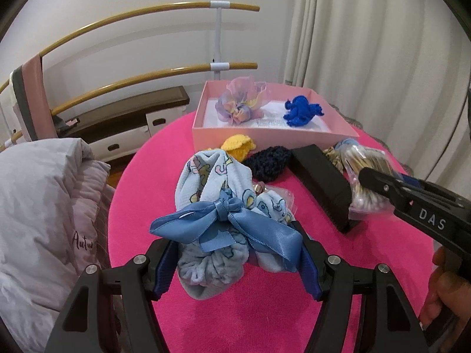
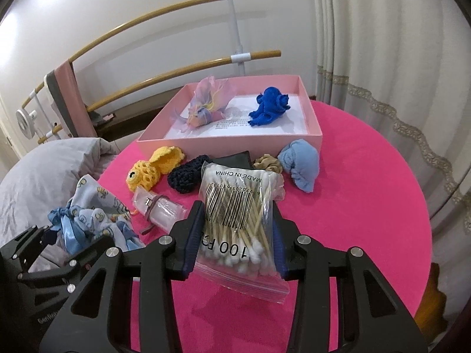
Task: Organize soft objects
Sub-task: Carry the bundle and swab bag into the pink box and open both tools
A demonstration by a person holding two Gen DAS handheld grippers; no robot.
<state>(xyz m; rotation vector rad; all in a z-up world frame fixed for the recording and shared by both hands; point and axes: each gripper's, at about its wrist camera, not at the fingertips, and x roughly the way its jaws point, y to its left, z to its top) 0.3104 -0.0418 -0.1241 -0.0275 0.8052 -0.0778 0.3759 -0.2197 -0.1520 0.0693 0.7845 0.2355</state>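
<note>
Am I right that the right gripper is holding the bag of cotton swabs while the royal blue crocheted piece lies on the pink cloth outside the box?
Not quite. The right gripper does hold the bag of cotton swabs, but the royal blue crocheted piece lies inside the pink box, not on the pink cloth; the right wrist view shows this.

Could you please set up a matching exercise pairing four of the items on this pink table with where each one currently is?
Things:
1. royal blue crocheted piece
2. clear bag of cotton swabs
3. pale blue printed cloth bundle with satin bow
4. yellow crocheted piece

Places:
A. between the left gripper's fingers
B. inside the pink box
C. on the table in front of the box
D. between the right gripper's fingers

Pairs: 1-B, 2-D, 3-A, 4-C
</note>
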